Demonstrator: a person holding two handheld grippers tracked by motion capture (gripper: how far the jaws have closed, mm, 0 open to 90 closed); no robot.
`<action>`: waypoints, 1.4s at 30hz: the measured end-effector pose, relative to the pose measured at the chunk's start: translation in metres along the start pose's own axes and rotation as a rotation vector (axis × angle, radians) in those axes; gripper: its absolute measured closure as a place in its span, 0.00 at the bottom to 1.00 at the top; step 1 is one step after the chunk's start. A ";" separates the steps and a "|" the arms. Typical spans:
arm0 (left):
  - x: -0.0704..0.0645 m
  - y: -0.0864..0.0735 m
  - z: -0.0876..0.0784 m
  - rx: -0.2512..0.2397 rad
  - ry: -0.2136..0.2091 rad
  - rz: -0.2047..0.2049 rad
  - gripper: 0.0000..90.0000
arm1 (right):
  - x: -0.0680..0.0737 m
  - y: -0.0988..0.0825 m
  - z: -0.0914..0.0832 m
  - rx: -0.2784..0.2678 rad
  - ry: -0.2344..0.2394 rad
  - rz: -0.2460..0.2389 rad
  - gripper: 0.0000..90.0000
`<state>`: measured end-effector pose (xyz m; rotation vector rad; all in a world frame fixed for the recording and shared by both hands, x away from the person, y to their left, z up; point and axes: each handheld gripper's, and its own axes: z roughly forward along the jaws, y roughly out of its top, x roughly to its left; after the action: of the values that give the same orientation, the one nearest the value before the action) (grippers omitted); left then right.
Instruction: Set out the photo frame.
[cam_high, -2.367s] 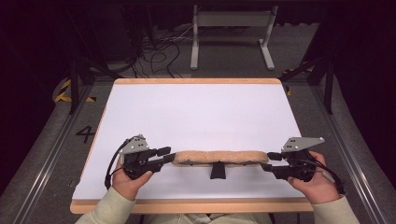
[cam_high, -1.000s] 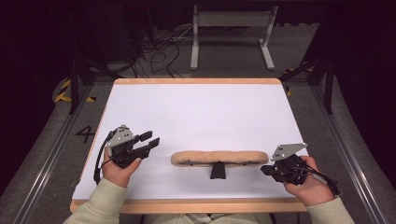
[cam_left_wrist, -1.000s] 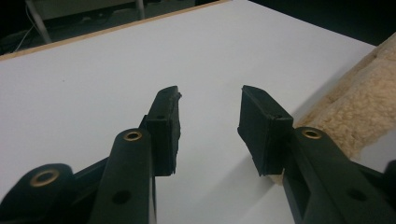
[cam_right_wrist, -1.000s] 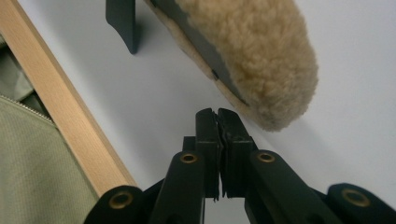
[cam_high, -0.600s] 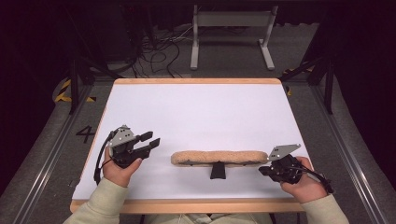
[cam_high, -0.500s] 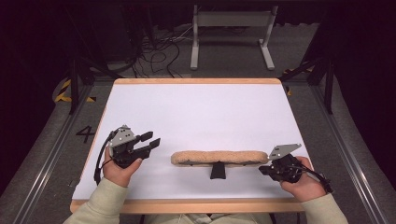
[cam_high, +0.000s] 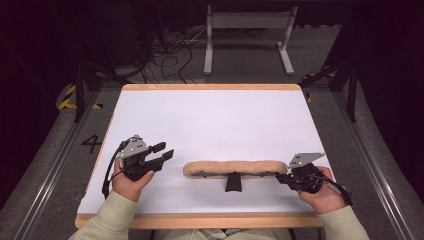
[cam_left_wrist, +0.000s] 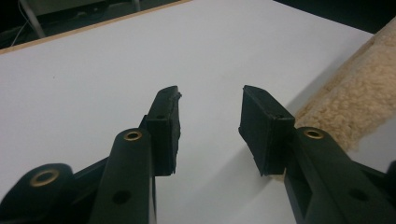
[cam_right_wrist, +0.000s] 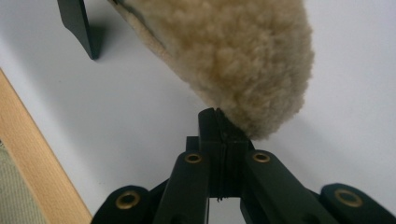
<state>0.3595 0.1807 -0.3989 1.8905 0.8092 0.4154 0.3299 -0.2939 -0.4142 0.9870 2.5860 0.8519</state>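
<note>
- A long, fluffy tan pad (cam_high: 234, 168) lies flat on the white surface (cam_high: 210, 120), near the edge closest to the person.
- A small black handle (cam_high: 233, 182) sticks out from the middle of the pad, toward the person.
- The left gripper (cam_high: 161, 153) is held in the person's left hand (cam_high: 129, 179), off to the left of the pad.
- It is near the pad's left end but does not touch it.
- In the left gripper view, its two black jaws stand about half open, with only bare white surface between them.
- The fluffy pad (cam_left_wrist: 355, 102) shows at the right side of that view, just beside the right jaw.
- The right gripper (cam_high: 281, 178) is held in the person's right hand (cam_high: 322, 192), at the right end of the pad.
- In the right gripper view, its jaws are pressed tight together with nothing between them.
- The closed tips (cam_right_wrist: 215, 122) sit right at the round, woolly end of the pad (cam_right_wrist: 233, 56), and look as if they just touch the fluff.
- The black handle (cam_right_wrist: 79, 25) shows at the top left of that view, and the wooden edge (cam_right_wrist: 42, 163) of the surface runs along the bottom left.
- The person's sleeves (cam_high: 107, 220) are a pale green colour.
</note>
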 end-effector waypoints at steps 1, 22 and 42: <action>-0.001 0.000 0.000 0.003 -0.003 -0.004 0.64 | 0.000 0.000 0.000 -0.003 -0.001 0.001 1.00; -0.032 0.001 0.003 -0.007 -0.307 0.163 0.64 | 0.000 0.000 0.003 0.002 0.005 0.002 1.00; -0.032 -0.001 0.011 0.051 -0.384 0.185 0.77 | 0.000 0.002 0.005 0.007 -0.001 0.005 1.00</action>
<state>0.3425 0.1512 -0.4027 2.0167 0.3948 0.1347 0.3329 -0.2910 -0.4171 0.9960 2.5883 0.8445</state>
